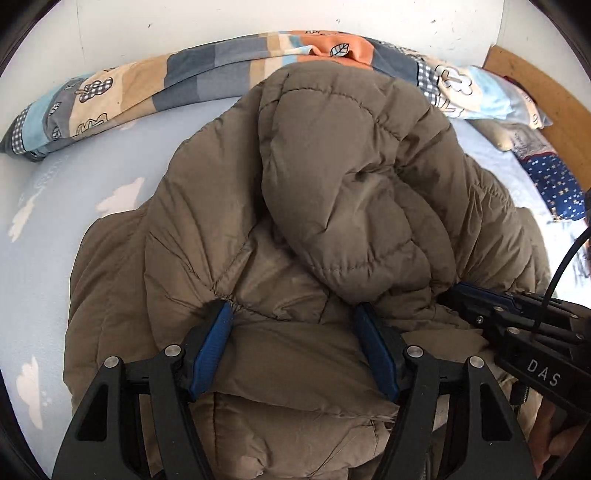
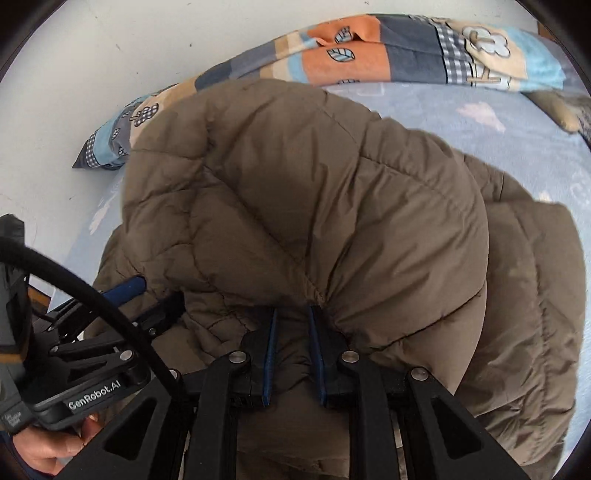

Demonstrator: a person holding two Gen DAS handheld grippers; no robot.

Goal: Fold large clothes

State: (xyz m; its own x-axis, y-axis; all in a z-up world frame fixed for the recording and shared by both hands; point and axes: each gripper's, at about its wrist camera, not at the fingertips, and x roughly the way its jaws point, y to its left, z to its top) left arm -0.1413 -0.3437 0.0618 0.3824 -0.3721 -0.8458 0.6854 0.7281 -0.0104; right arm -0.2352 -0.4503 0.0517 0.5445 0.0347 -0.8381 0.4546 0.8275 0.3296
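Brown puffy jacket (image 1: 325,206) is the landmark, lying bunched on the pale blue sheet (image 1: 40,229) of a bed. Nearest, at the jacket's near edge, left gripper (image 1: 295,325) has its blue pads (image 1: 212,343) spread wide with a thick fold of jacket filling the gap, both pads pressed into the fabric, so it is grasping the jacket. Just to the jacket's right near corner, right gripper (image 2: 291,325) has its jaws nearly together, pinching a gathered tuck of jacket fabric; puckers radiate from the pinch. Black cable (image 2: 92,288) arcs over the left gripper as seen in the right wrist view, a hand (image 2: 48,450) below it on the handle. Jacket's upper layer is a padded bulge doubled over the lower layer. Beyond the jacket, a patchwork quilt (image 1: 155,85) lies rolled along the white wall (image 1: 221,18). Far right of the jacket, a navy dotted cloth (image 1: 557,184) and wooden headboard (image 1: 546,85).
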